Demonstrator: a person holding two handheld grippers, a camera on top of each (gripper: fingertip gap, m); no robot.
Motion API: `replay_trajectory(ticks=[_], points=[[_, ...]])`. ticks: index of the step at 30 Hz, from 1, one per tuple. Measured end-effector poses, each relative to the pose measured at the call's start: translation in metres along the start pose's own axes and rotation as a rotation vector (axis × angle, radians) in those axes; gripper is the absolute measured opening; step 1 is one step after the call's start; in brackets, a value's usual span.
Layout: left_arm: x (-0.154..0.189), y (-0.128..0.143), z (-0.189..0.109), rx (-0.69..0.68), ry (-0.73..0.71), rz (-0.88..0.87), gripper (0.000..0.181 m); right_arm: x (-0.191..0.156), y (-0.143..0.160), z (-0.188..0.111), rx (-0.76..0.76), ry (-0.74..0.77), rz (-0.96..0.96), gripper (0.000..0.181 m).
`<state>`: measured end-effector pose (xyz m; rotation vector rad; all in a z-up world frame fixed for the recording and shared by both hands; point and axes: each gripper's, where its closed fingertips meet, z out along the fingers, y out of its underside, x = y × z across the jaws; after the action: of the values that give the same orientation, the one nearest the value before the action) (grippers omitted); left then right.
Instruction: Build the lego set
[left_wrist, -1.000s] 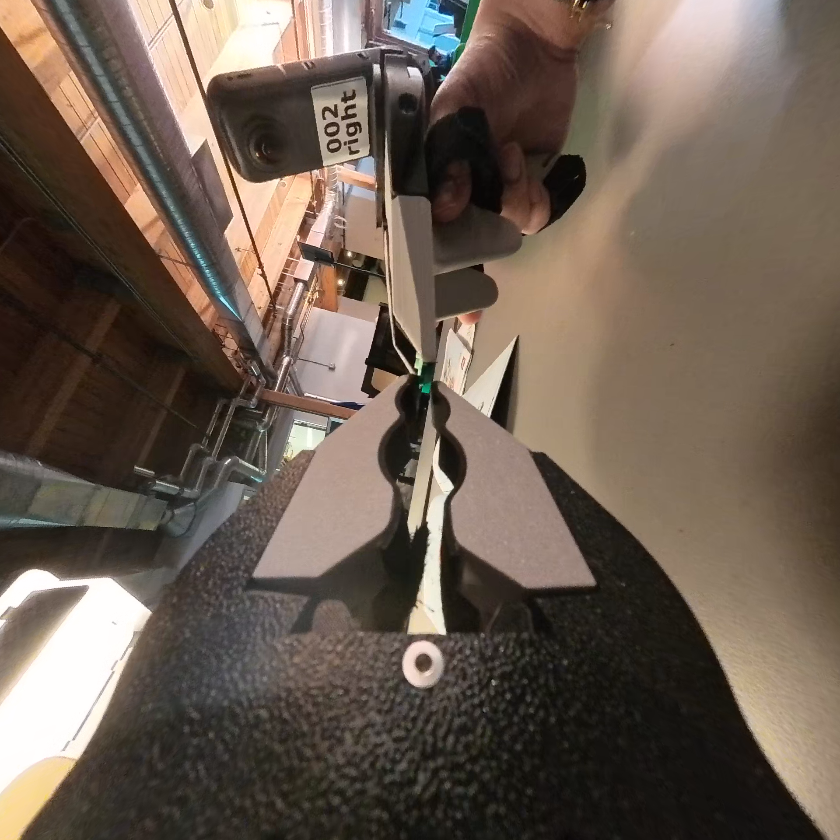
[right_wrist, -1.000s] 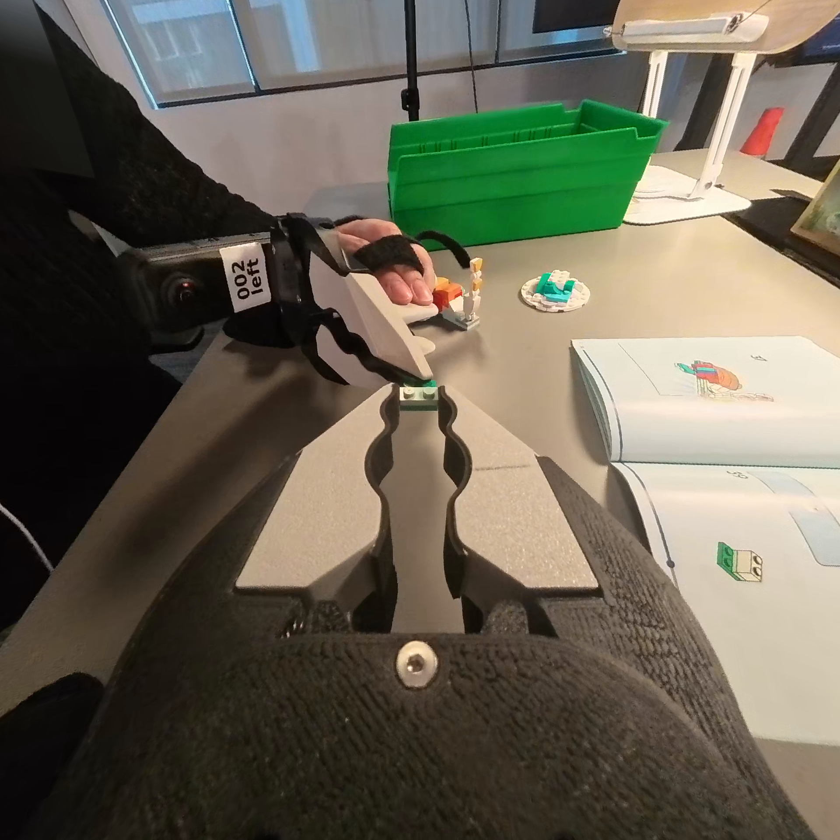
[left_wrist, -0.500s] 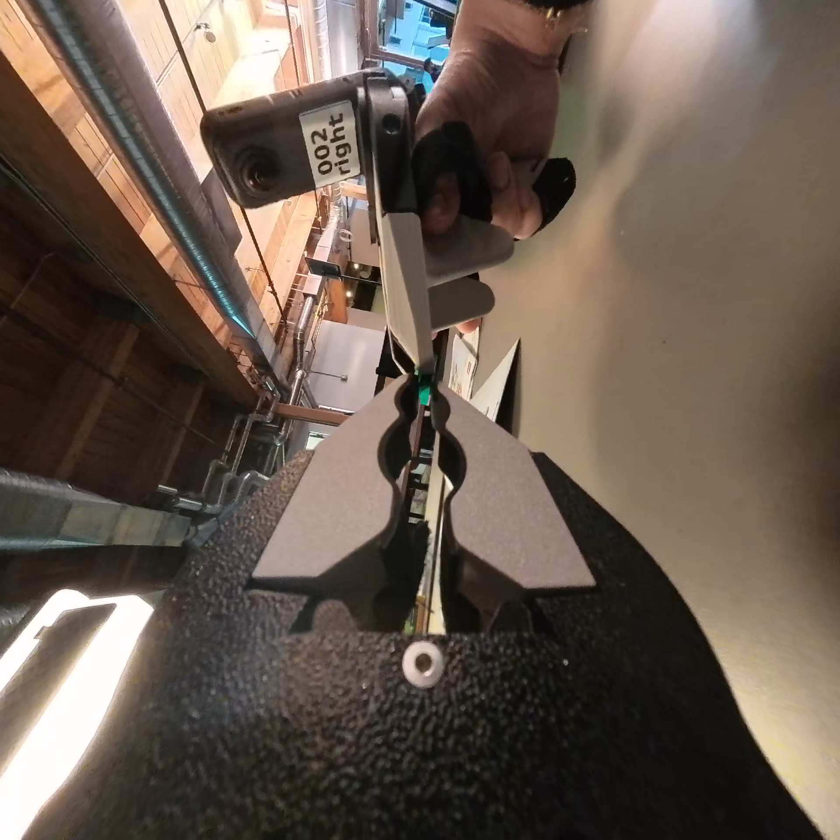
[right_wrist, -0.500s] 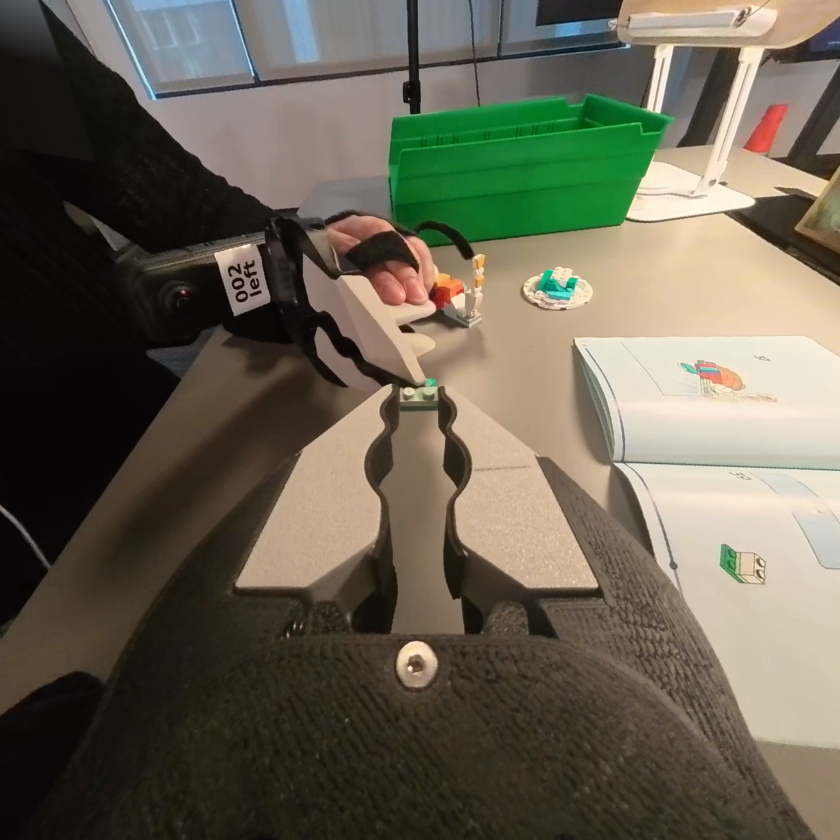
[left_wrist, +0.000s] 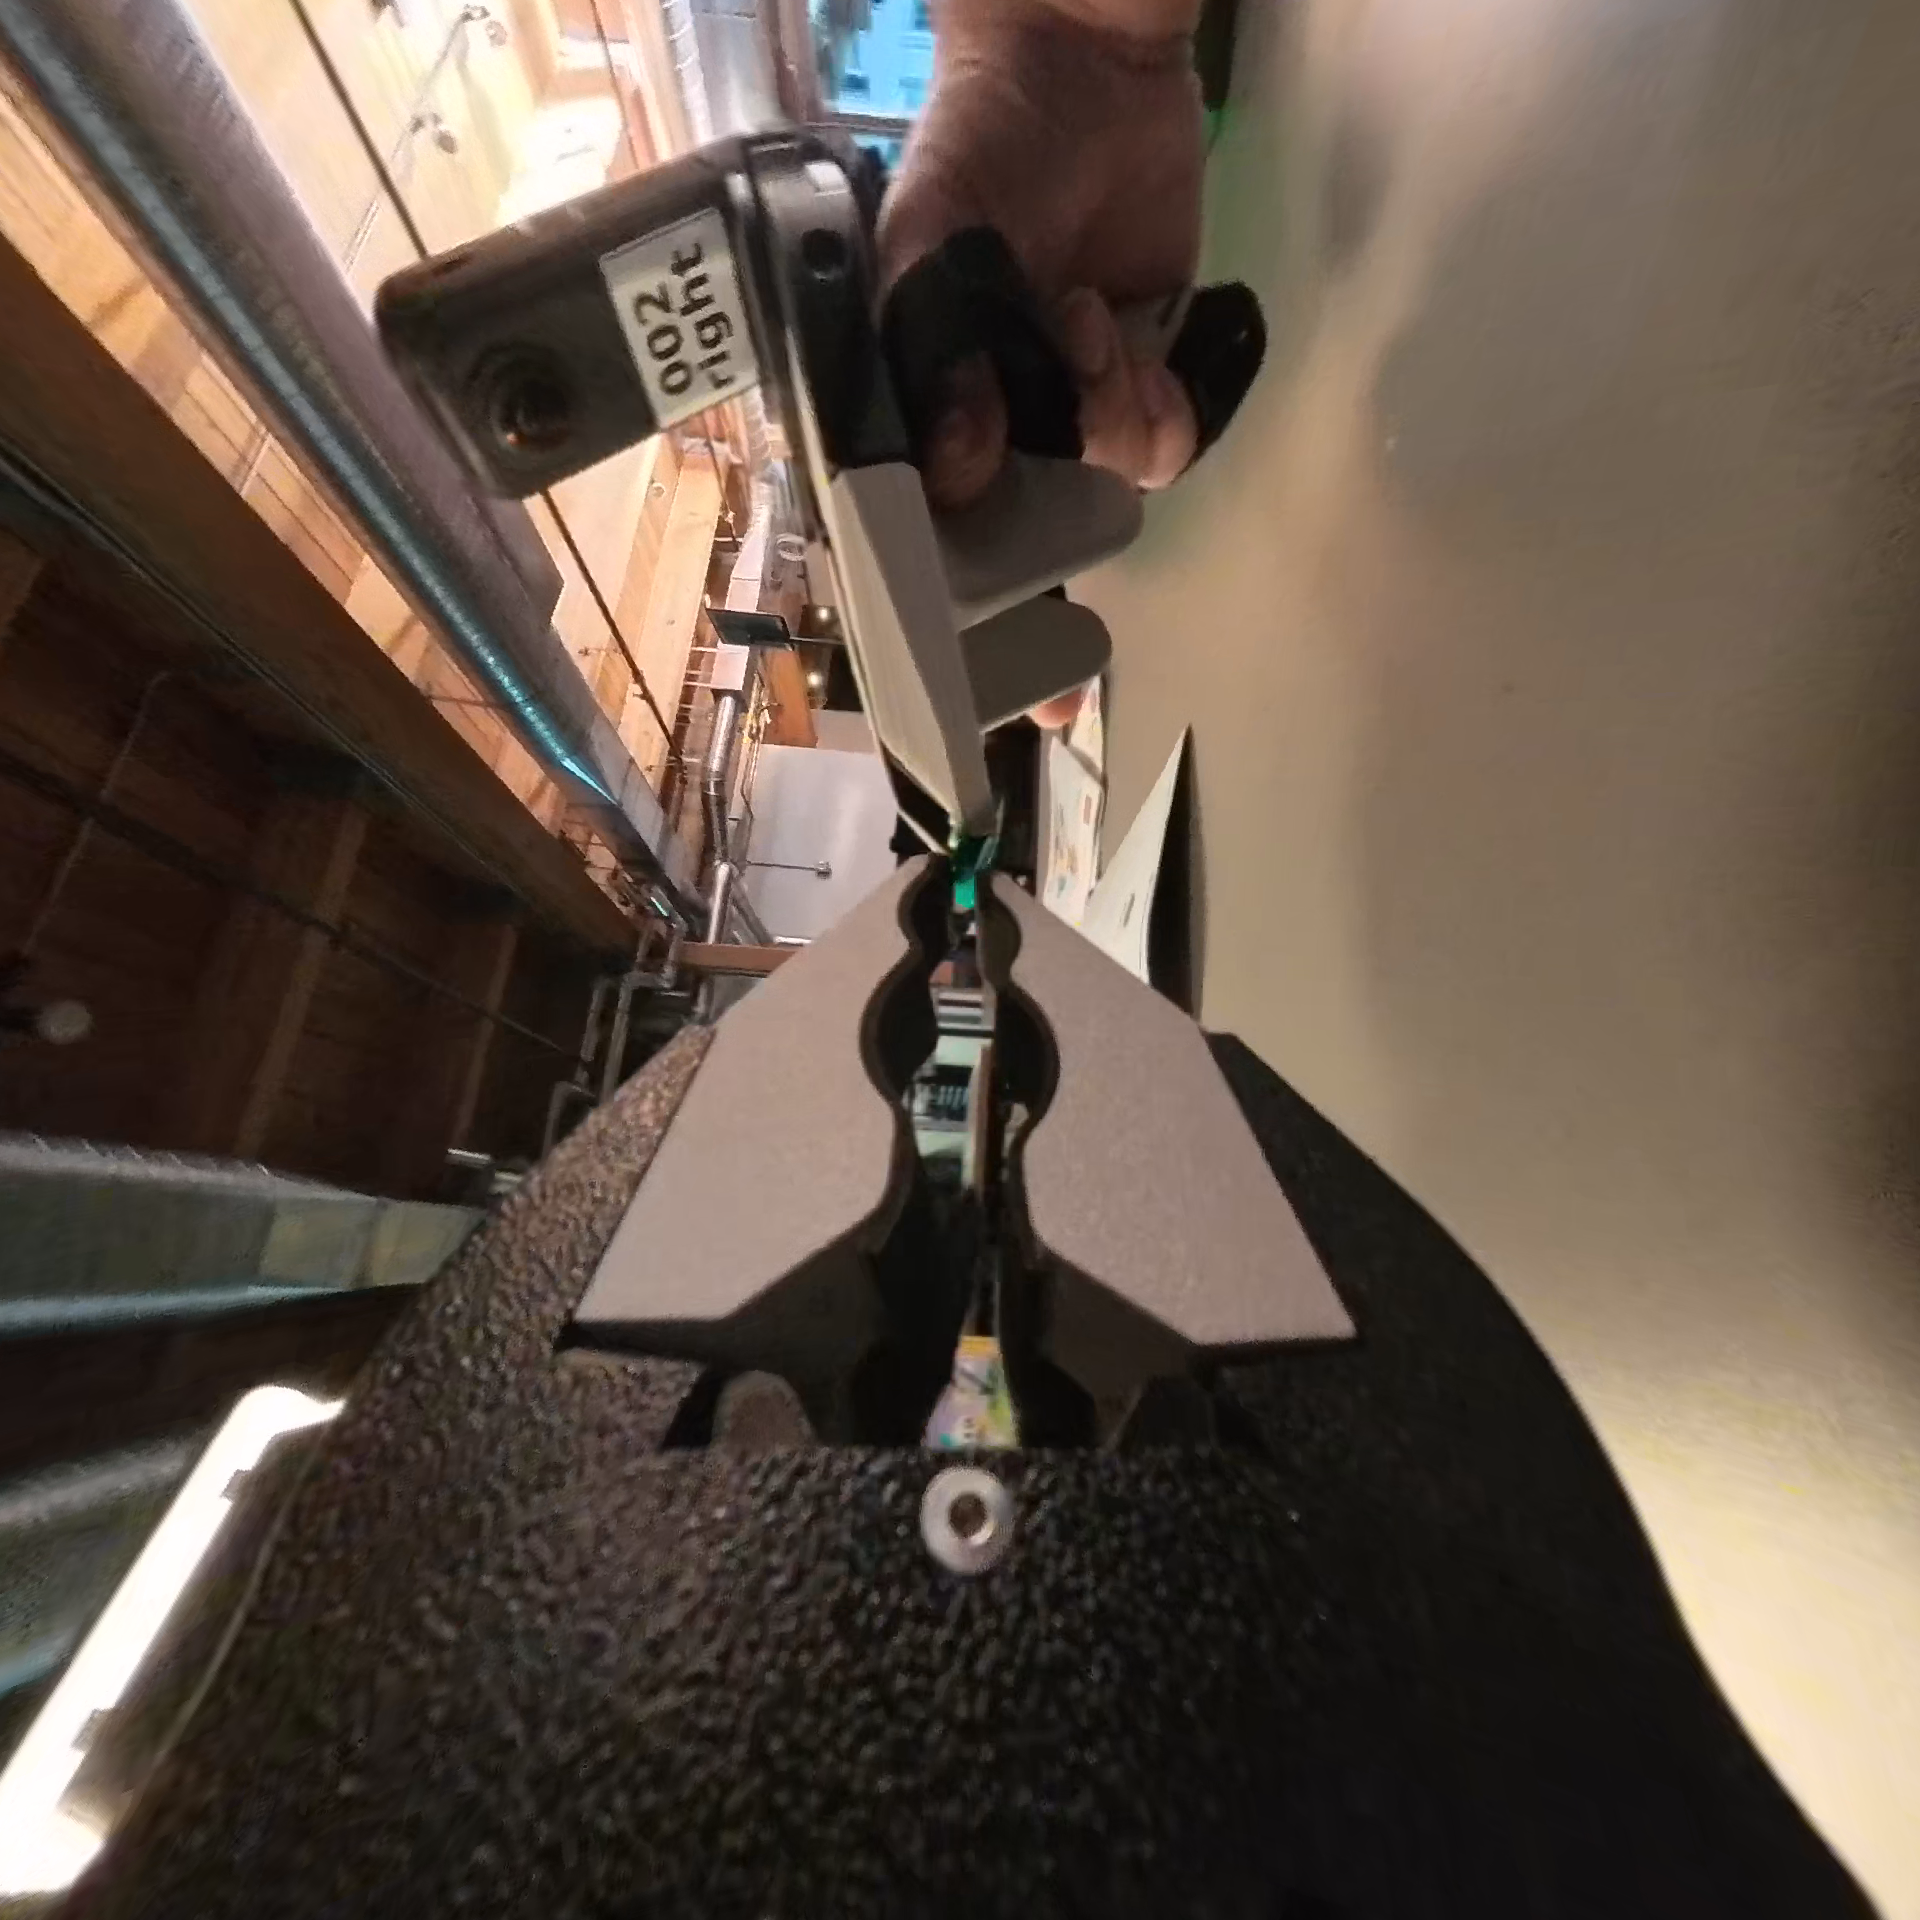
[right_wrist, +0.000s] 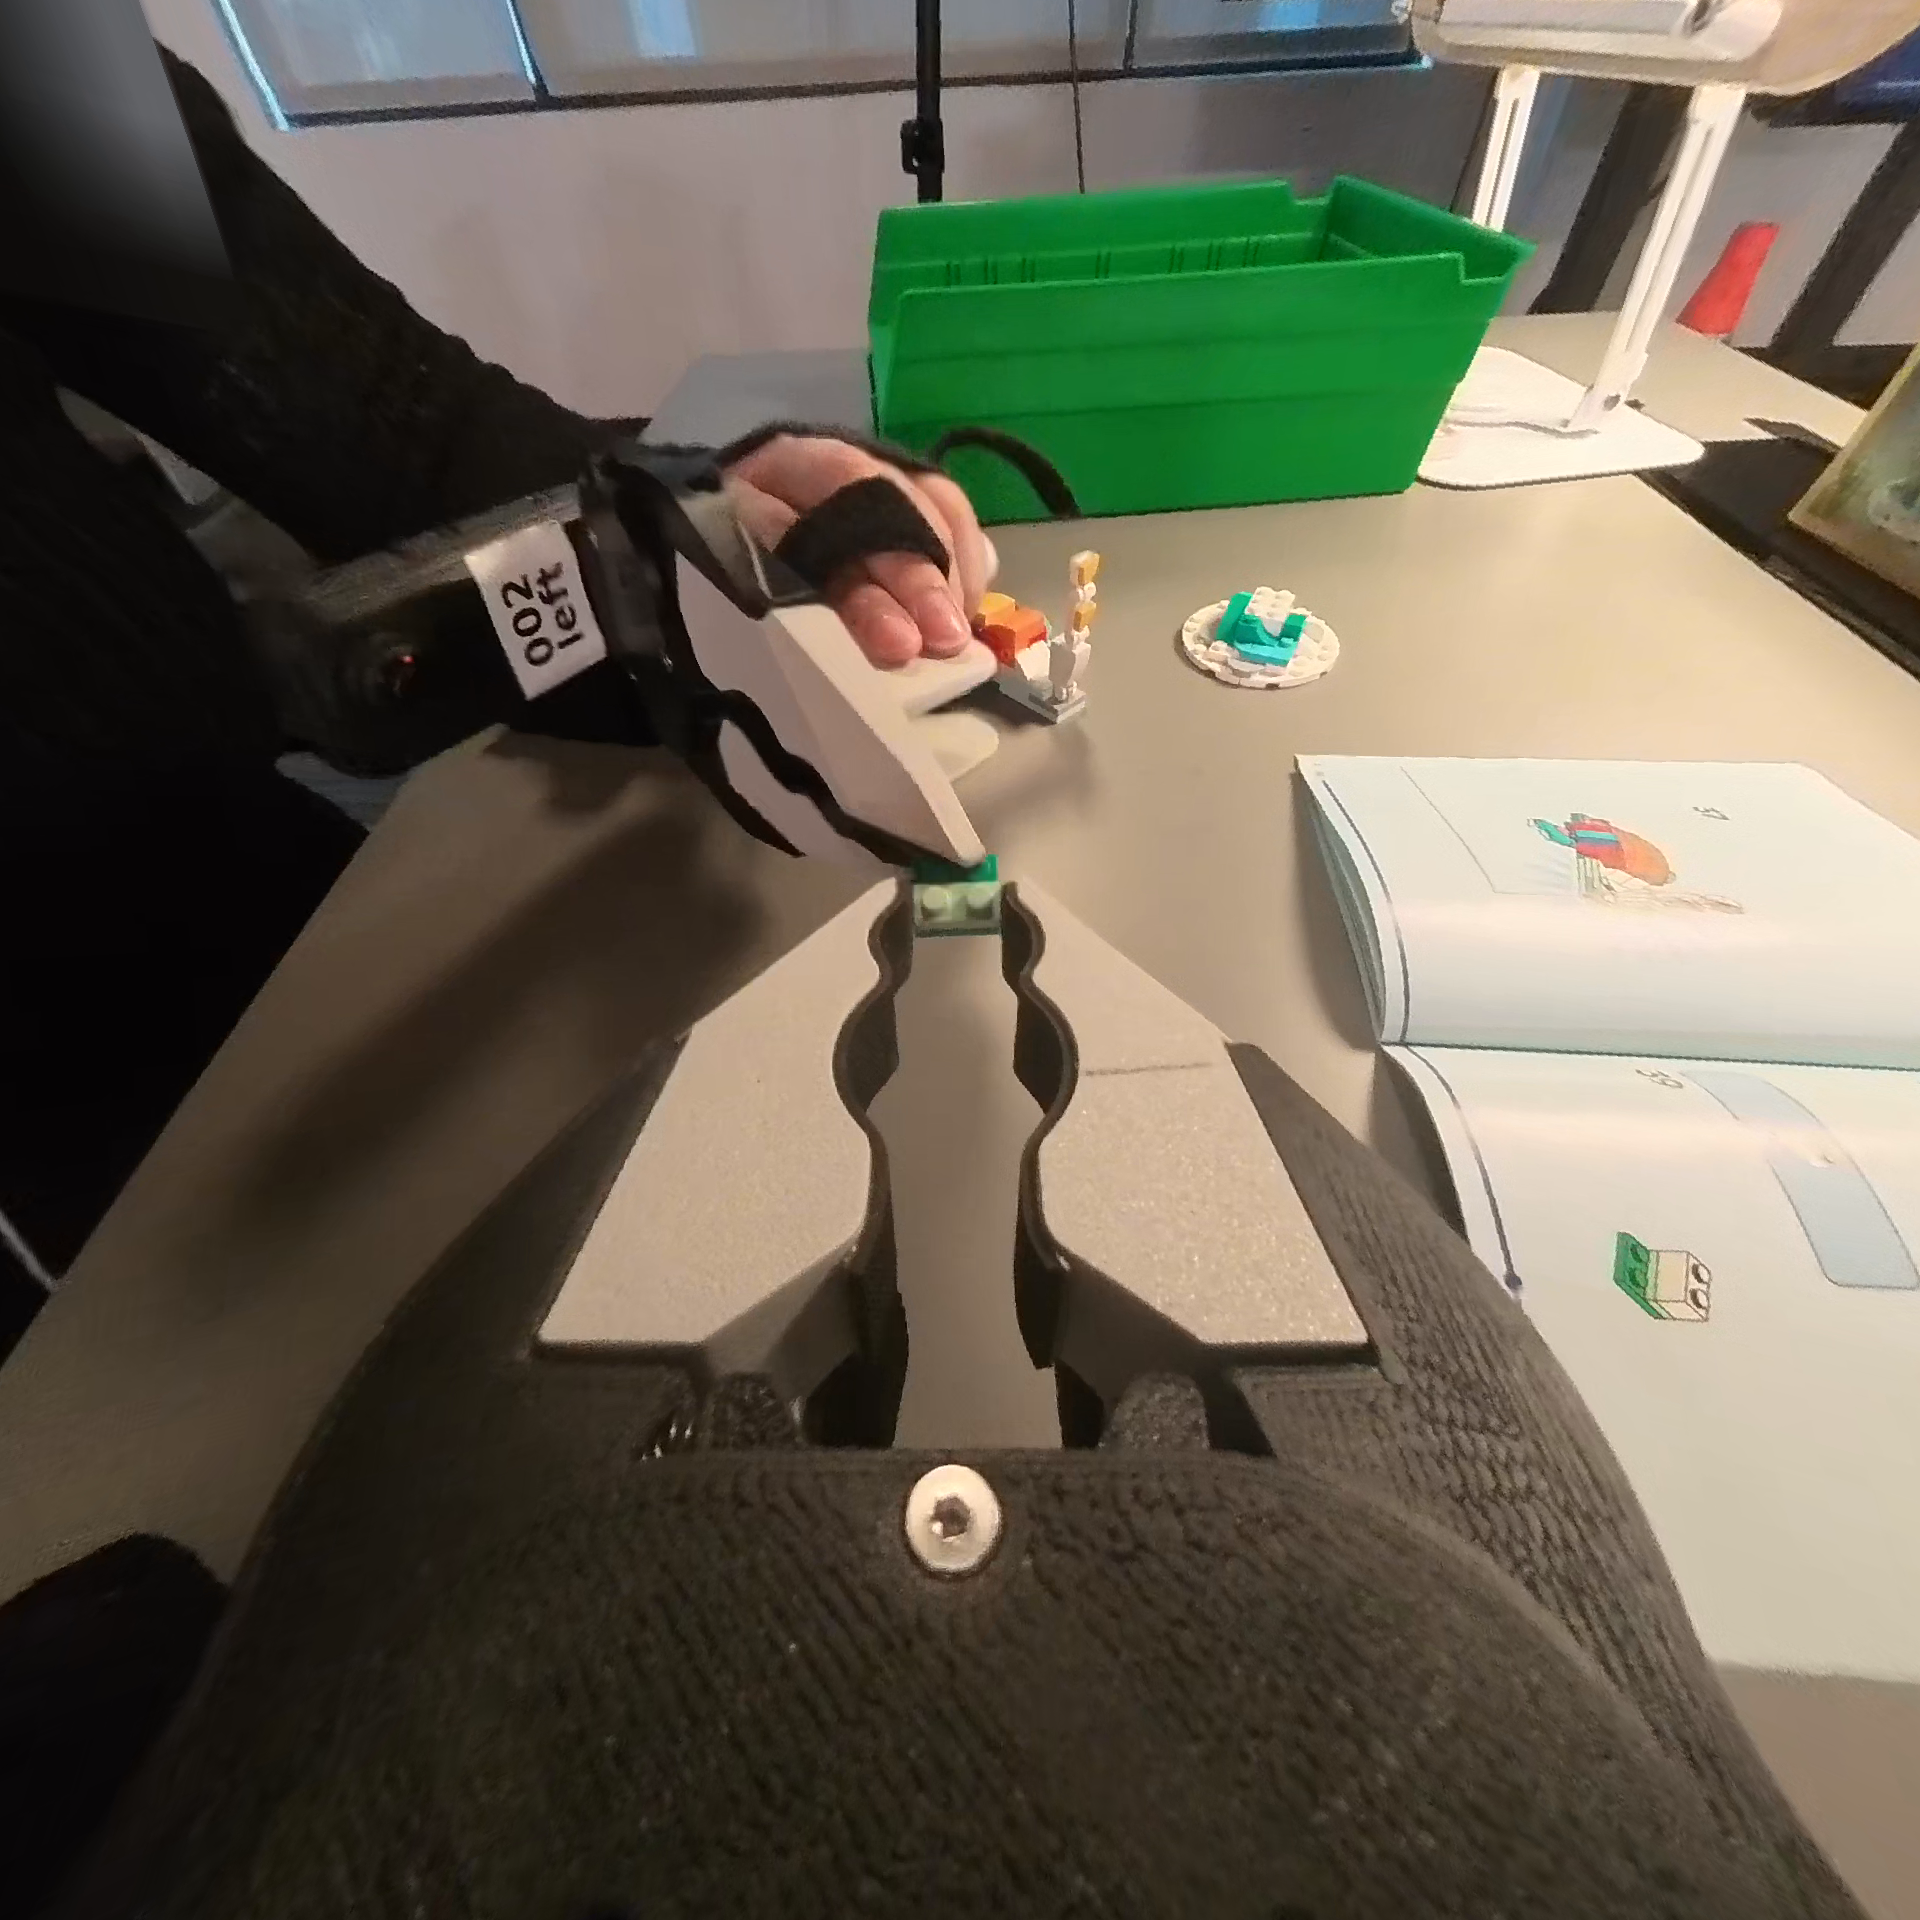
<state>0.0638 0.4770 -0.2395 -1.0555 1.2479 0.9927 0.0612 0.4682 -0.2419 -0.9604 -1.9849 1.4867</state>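
My right gripper (right_wrist: 958, 914) is shut on a small pale green brick (right_wrist: 958, 902) with a dark green piece (right_wrist: 985, 869) against it, held above the grey table (right_wrist: 1195, 831). My left gripper (right_wrist: 951, 847) comes in from the left, turned on its side, and its tips meet the dark green piece. In the left wrist view my left gripper (left_wrist: 966, 888) is shut on the green piece (left_wrist: 966, 891). There the right gripper (left_wrist: 971, 821) reaches down from above, and its tip touches the same piece.
A green bin (right_wrist: 1195, 343) stands at the back. A small orange and white build (right_wrist: 1039, 649) and a white round plate with teal pieces (right_wrist: 1259, 649) sit before it. An open instruction booklet (right_wrist: 1610, 935) lies on the right. A white lamp stand (right_wrist: 1558, 436) is at the far right. The tips of both grippers are at nearly the same place.
Both grippers stay tip to tip on the green pieces. The pair has shifted only slightly, and the right gripper looks a little closer in the left wrist view.
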Motion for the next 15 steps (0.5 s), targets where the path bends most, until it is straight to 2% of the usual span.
replay_trajectory(ticks=[3, 5, 9, 15], points=[[0.012, 0.004, -0.001, -0.004, 0.044, 0.155, 0.0, 0.005, 0.013, 0.004, -0.096, 0.052, -0.03, 0.019], [0.019, 0.007, 0.0, -0.015, 0.076, 0.216, 0.0, 0.006, 0.019, 0.007, -0.157, 0.078, -0.073, 0.015], [0.026, 0.008, 0.0, -0.008, 0.114, 0.248, 0.0, 0.007, 0.026, 0.01, -0.249, 0.117, -0.142, 0.015], [0.022, 0.007, 0.0, -0.003, 0.097, 0.253, 0.0, 0.008, 0.032, 0.013, -0.339, 0.166, -0.211, 0.015]])
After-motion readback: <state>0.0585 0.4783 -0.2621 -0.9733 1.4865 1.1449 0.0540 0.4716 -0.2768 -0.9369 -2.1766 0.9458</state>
